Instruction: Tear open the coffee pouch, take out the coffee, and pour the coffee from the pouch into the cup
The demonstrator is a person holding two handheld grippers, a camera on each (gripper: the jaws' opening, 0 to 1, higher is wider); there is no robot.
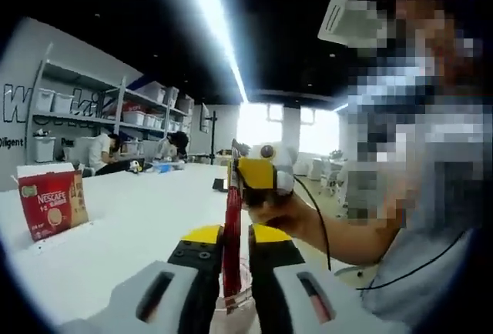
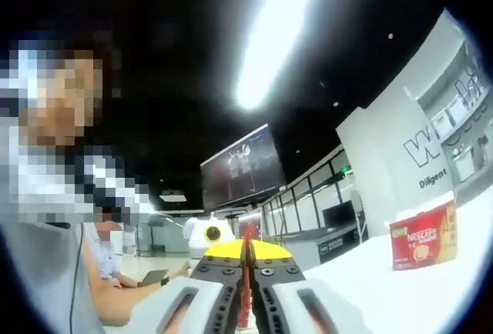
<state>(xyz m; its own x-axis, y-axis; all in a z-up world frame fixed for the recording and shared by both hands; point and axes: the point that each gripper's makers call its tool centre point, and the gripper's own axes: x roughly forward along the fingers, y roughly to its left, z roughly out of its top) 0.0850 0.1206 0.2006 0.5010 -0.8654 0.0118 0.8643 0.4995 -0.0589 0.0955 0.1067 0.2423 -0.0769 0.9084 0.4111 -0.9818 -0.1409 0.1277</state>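
The lower end of the coffee pouch [image 1: 232, 226] is dropping out of sight between my left gripper [image 1: 233, 243] fingers, and something clear and round beneath them is too cut off for me to say what it is. In the left gripper view I am pinching that single red pouch edge-on, jaws nearly closed on it, while my right gripper [image 1: 258, 176] is gripping its upper end just beyond my fingertips. In the right gripper view my right gripper [image 2: 246, 261] is clamping the same thin red strip [image 2: 246, 272] between almost shut jaws (the strip is showing only as a sliver there). I am counting one pouch and one red Nescafe box [image 1: 52, 203], which is standing upright on the white table [image 1: 146, 218] well off to the left of my left fingers; it is sitting to the right of my right fingers [image 2: 423, 236]. Shelving [image 1: 100, 111] with white bins is lining the far wall, and a long ceiling light [image 1: 212, 18] is glaring overhead.
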